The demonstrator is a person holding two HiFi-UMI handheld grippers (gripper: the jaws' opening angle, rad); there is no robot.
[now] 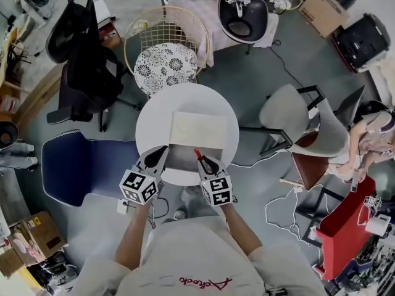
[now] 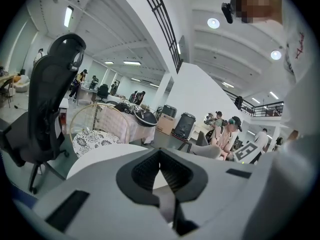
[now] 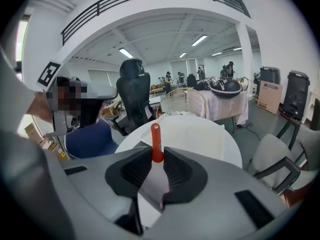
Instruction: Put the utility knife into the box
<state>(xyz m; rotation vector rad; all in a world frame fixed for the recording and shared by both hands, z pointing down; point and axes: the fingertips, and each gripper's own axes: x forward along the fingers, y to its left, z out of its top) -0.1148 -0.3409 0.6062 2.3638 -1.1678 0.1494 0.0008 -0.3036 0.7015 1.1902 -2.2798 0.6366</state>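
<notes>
On the round white table (image 1: 151,113) lies a pale box (image 1: 196,128), cream on the far side, with a grey part (image 1: 184,158) nearer me. My right gripper (image 1: 202,160) is at the box's near right corner, shut on a red utility knife (image 1: 198,153). In the right gripper view the knife (image 3: 155,136) stands upright between the jaws of that gripper (image 3: 156,156), pointing out over the table (image 3: 200,136). At the box's near left corner my left gripper (image 1: 162,153) looks shut and holds nothing. In the left gripper view its pads (image 2: 160,154) meet at the tip.
A wire chair with a patterned cushion (image 1: 166,60) stands just beyond the table. There is a black office chair (image 1: 86,66) at the far left, a blue seat (image 1: 80,165) at the near left and a grey chair (image 1: 296,116) to the right. A person (image 1: 370,140) sits at the right by a red bag (image 1: 349,227).
</notes>
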